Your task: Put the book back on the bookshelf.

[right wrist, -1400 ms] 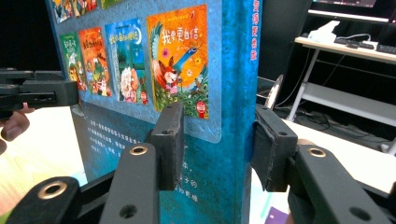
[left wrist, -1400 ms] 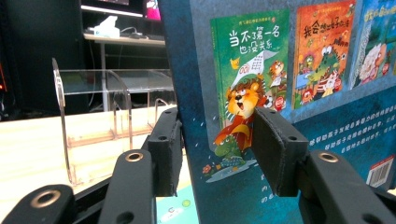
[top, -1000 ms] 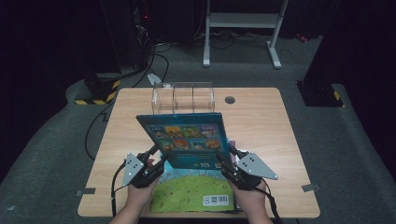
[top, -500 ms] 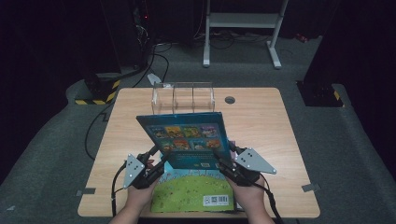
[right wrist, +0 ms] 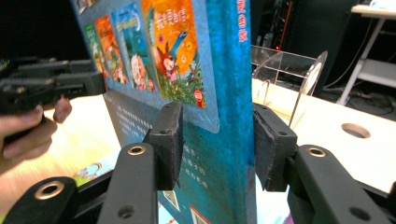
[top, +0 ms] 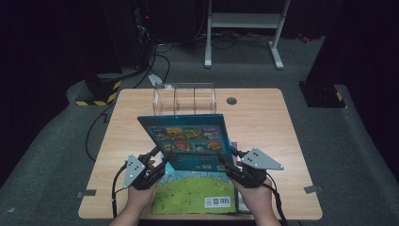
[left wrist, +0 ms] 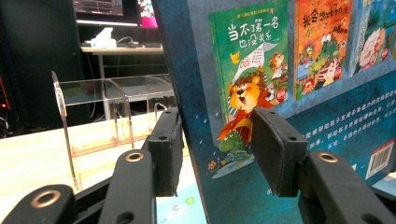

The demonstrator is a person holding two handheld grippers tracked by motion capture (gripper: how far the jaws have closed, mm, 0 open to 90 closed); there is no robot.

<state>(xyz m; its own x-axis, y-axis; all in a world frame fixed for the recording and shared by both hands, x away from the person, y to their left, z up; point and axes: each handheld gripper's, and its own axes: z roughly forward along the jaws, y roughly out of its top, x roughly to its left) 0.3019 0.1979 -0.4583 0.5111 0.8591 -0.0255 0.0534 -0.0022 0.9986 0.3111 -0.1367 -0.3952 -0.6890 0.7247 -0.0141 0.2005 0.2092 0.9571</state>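
My work surface is a light wooden table (top: 263, 117) with rounded corners, standing on grey carpet (top: 357, 155). At its far edge I see a clear plastic rack (top: 184, 98) with dividers — just right of it, a round cable hole (top: 231, 100). A green picture book (top: 195, 195) lies flat at the near edge — barcode facing up.

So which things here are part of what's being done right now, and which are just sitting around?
In the job:
- blue book, held up off the table
- left gripper, at one of its edges
- right gripper, at the opposite edge
- clear rack, likely where it goes

Lying about:
- green book, flat on the table
- white stand on the floor behind
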